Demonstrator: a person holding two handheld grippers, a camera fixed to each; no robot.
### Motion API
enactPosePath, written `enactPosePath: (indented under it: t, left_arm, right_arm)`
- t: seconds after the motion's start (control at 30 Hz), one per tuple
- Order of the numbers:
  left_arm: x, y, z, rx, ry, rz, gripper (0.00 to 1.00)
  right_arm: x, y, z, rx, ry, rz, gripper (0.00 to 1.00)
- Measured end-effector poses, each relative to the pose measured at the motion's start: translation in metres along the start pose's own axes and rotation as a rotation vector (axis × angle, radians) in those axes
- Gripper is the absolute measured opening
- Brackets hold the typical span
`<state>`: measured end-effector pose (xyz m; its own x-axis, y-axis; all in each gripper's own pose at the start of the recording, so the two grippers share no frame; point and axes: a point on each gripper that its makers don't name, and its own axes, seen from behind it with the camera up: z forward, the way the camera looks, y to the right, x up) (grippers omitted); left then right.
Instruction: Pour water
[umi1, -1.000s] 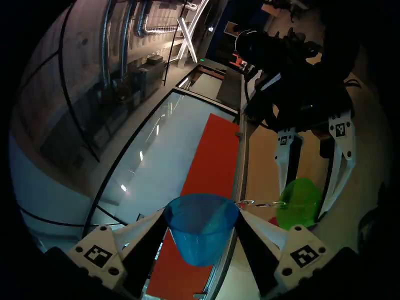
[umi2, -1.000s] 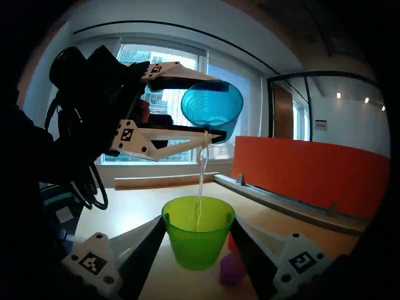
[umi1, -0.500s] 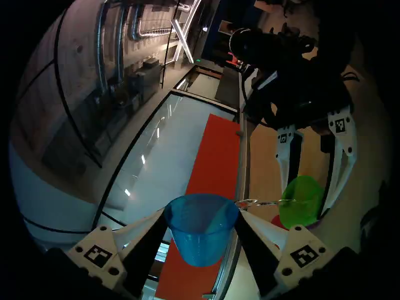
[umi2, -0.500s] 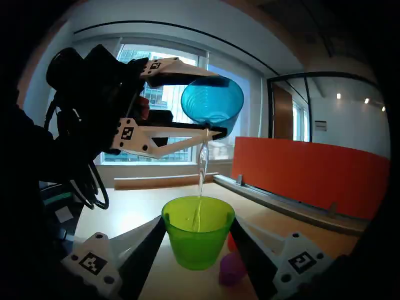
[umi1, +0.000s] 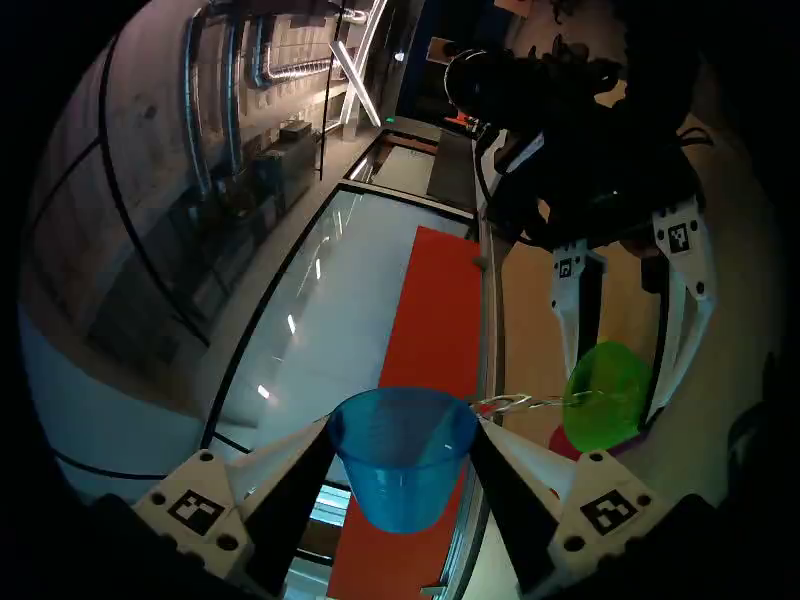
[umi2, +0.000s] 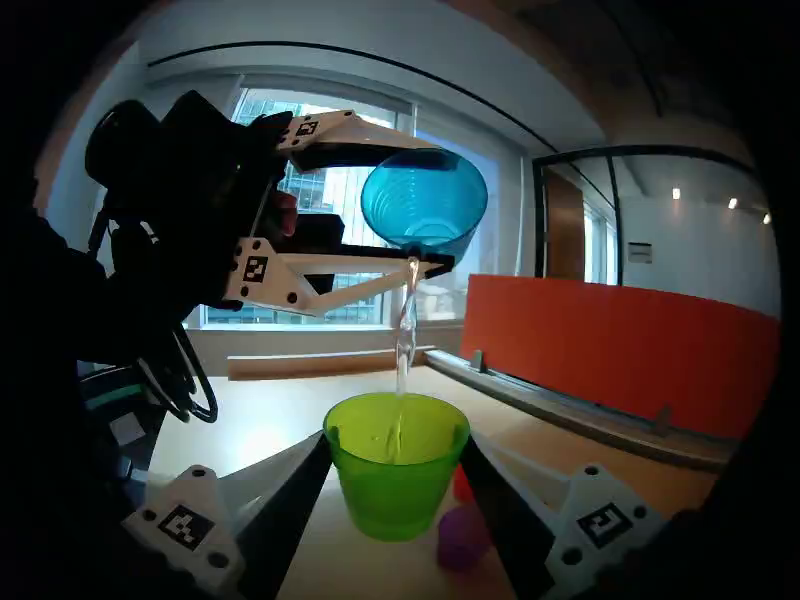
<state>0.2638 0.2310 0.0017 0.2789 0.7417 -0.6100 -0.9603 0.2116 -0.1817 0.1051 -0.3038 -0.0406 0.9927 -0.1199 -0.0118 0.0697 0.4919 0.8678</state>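
Above the green cup (umi2: 396, 478), left claw (umi1: 402, 427) clamps the tilted blue cup (umi2: 424, 205).

no readable text, no legible labels

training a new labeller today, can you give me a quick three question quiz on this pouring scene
1. True or false: the tipped blue cup is sending water down into the green cup.
2. The right gripper has its fingers on: A) green cup B) blue cup C) nothing.
3. Fill in: the partition beyond the green cup is coloured ___.
Key: 1 true; 2 A; 3 orange.
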Motion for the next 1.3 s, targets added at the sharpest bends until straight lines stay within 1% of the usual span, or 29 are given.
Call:
enactPosePath:
  t: [0.47, 0.7, 1.07, 1.3]
  left_arm:
    - [0.0047, -0.0046, -0.0001, 0.005, 0.001, 0.063, 0.88]
    - [0.0064, -0.0035, 0.0007, 0.001, 0.004, 0.080, 0.88]
    - [0.0087, -0.0028, 0.0007, 0.001, 0.001, 0.132, 0.88]
    - [0.0104, -0.0047, 0.0029, 0.003, 0.003, 0.156, 0.88]
  right_arm:
    - [0.0026, -0.0013, -0.0015, -0.002, 0.006, -0.005, 0.90]
    - [0.0024, -0.0001, -0.0016, -0.005, 0.008, -0.003, 0.90]
    - [0.0029, 0.0012, -0.0014, -0.007, 0.010, -0.003, 0.90]
    - [0.0035, 0.0024, -0.0020, -0.008, 0.014, -0.003, 0.90]
